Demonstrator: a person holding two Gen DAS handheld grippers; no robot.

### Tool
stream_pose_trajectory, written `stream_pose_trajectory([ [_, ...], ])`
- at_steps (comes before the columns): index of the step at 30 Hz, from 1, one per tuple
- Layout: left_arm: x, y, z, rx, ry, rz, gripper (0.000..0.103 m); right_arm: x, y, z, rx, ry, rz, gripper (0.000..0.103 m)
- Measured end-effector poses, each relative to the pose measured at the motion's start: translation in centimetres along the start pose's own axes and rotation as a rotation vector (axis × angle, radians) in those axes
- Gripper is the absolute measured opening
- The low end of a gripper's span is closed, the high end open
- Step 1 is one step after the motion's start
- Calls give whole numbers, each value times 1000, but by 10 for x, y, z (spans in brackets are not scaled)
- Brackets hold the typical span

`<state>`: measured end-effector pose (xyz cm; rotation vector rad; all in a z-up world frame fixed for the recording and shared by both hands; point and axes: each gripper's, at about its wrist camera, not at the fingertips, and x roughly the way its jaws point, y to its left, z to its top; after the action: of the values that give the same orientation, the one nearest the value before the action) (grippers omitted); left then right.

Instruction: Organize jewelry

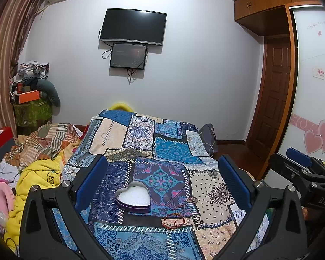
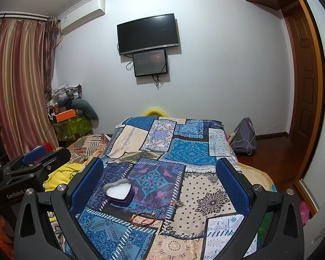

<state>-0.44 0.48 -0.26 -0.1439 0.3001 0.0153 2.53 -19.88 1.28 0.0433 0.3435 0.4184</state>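
**Red cord bracelet, loose on bedspread — nearer the right gripper**

Red beaded bracelet [image 2: 143,218] lies flat on the patchwork bedspread [image 2: 205,192], near its front edge, long axis running left to right. Heart-shaped tin [image 2: 118,192], open and white-lined, sits just behind and left of it; a small pendant piece [image 2: 177,203] lies just right. Right gripper [image 2: 160,186]: jaws spread wide, empty, bracelet ahead, slightly left of centre. Left gripper [image 1: 162,184]: likewise spread, empty; bracelet lies toward its right finger.

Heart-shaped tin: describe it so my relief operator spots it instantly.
On the patchwork bedspread, find the dark floral square near its front. The heart-shaped tin sits there, lidless, purple-walled with white filling. The red cord bracelet lies loose to its right.
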Motion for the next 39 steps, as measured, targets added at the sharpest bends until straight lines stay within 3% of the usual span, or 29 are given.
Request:
stream_pose_trajectory([
  [23,11,3,1,-11,26,6,103,17,-5,-14,8,53,-9,103],
  [33,48,15,-13,-23,120,45,103,46,-17,-27,19,148,-36,103],
  [39,83,22,-34,-31,228,69,103,76,-35,-50,25,244,-70,103],
])
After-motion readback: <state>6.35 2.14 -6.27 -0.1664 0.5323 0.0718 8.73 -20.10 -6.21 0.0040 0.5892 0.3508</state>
